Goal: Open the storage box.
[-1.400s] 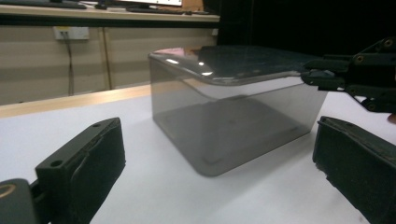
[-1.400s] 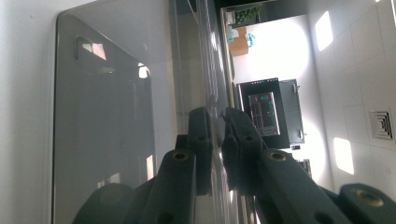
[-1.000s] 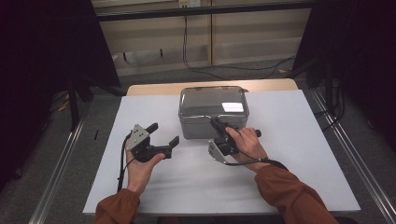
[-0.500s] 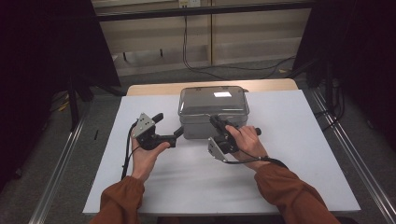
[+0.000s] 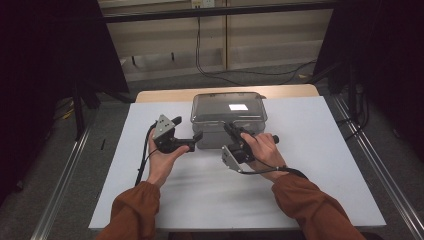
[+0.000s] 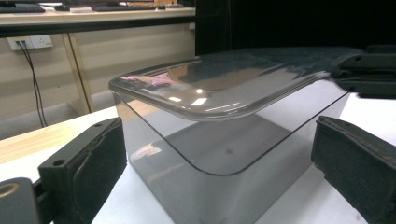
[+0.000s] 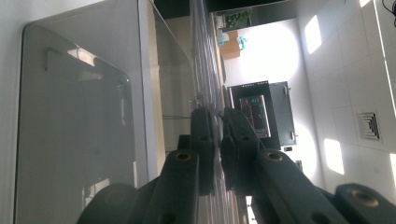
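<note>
Two grippers work one clear, smoky-grey plastic box [image 5: 229, 120] with rounded corners, standing at the far middle of the white table [image 5: 320, 165]. Right gripper [image 5: 231, 131], rolled on its side, is clenched on the rim of the box's transparent lid [image 7: 205, 70] at the near edge. Left gripper [image 5: 192, 142] is spread wide, its pads [image 6: 88, 163] flanking the near left corner without touching. Best to brace the box body before lifting, so only the lid rises

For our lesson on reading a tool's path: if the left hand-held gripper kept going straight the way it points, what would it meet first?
Probably the near corner of the clear lidded box; the left hand-held gripper has open jaws framing it.
</note>
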`<move>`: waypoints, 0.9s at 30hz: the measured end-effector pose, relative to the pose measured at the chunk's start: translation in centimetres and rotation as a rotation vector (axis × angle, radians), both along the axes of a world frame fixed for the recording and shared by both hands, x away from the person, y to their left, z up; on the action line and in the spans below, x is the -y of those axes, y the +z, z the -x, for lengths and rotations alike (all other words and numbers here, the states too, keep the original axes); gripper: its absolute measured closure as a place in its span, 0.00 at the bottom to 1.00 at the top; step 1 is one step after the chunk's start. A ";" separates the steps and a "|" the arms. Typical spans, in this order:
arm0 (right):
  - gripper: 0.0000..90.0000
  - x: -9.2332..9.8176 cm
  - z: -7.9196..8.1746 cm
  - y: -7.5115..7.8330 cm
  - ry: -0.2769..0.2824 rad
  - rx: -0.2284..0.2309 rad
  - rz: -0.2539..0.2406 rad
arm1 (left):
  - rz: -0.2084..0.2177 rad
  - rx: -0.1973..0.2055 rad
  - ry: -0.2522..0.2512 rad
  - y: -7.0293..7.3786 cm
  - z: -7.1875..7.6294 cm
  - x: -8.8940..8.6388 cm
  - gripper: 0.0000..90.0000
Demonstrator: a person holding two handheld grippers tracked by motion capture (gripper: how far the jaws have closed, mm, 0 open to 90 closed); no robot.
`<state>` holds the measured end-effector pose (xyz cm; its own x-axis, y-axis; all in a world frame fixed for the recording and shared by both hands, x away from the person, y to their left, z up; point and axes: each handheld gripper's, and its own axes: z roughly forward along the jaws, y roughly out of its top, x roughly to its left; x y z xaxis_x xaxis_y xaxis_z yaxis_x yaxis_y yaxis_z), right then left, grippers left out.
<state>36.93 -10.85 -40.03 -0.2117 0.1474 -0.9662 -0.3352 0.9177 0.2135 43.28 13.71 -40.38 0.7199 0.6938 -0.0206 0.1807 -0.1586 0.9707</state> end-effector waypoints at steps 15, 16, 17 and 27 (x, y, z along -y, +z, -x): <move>0.93 -0.1 0.0 0.1 0.004 0.006 0.005 | -0.025 0.046 0.025 -0.8 -2.6 0.9 0.09; 0.93 -0.2 0.0 0.1 0.005 0.005 0.009 | -0.038 0.057 0.025 -0.7 -2.8 0.9 0.09; 0.94 -0.2 0.0 0.1 0.005 0.003 0.008 | -0.041 0.064 0.025 -0.7 -2.9 1.0 0.10; 0.93 -0.3 0.1 -0.2 0.011 0.003 0.009 | -0.041 0.078 0.023 -1.2 -3.2 1.2 0.16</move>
